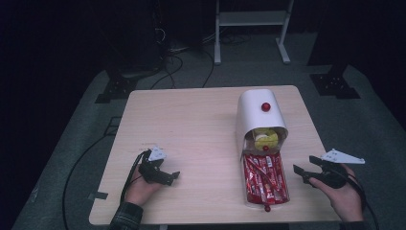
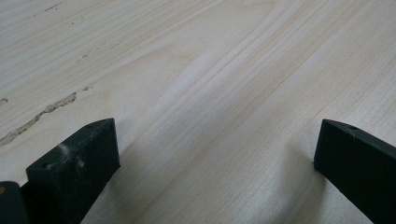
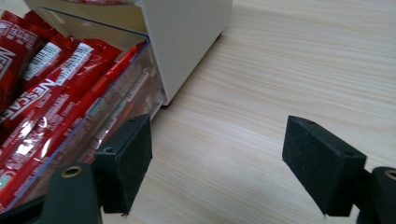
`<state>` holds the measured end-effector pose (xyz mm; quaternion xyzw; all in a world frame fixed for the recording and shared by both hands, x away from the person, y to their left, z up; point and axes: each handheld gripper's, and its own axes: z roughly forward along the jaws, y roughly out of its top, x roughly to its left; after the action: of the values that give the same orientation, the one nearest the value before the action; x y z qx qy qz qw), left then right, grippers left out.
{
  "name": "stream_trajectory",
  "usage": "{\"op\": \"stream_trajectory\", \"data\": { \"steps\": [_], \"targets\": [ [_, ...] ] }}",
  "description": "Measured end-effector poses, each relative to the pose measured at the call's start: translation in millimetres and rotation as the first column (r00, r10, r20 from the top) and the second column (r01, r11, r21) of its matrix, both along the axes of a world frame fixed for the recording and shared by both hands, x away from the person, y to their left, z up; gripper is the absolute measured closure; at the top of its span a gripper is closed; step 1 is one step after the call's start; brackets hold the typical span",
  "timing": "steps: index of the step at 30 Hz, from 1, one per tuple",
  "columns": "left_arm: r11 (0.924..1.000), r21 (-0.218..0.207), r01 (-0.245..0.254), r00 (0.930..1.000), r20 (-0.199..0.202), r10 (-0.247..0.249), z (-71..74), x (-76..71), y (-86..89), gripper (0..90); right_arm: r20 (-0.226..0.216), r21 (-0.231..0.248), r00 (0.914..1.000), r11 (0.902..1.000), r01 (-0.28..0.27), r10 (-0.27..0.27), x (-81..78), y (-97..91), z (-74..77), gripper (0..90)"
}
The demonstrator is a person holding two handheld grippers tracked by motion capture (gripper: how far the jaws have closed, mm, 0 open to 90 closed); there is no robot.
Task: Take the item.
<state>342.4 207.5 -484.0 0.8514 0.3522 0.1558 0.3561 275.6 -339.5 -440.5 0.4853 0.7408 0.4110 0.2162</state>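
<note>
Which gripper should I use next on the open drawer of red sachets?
Right, probably. The right gripper sits open just beside the drawer of sachets; the left gripper rests farther off on the table.

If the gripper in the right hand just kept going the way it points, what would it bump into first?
Probably the clear drawer of red sachets: the open right gripper points toward its side, its left finger nearly there. Depth is hard to judge.
</note>
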Motion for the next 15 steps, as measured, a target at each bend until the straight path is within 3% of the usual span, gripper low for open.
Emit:
{"op": "stream_trajectory", "data": {
  "steps": [15],
  "targets": [
    [1.0, 0.004, 0.002, 1.0, -0.001, -0.002, 0.2, 0.1, 0.3, 0.0, 0.009, 0.004, 0.9994, 0.9994, -0.034, 0.034, -3.8, 7.0, 7.0, 25.6]
  ]
}}
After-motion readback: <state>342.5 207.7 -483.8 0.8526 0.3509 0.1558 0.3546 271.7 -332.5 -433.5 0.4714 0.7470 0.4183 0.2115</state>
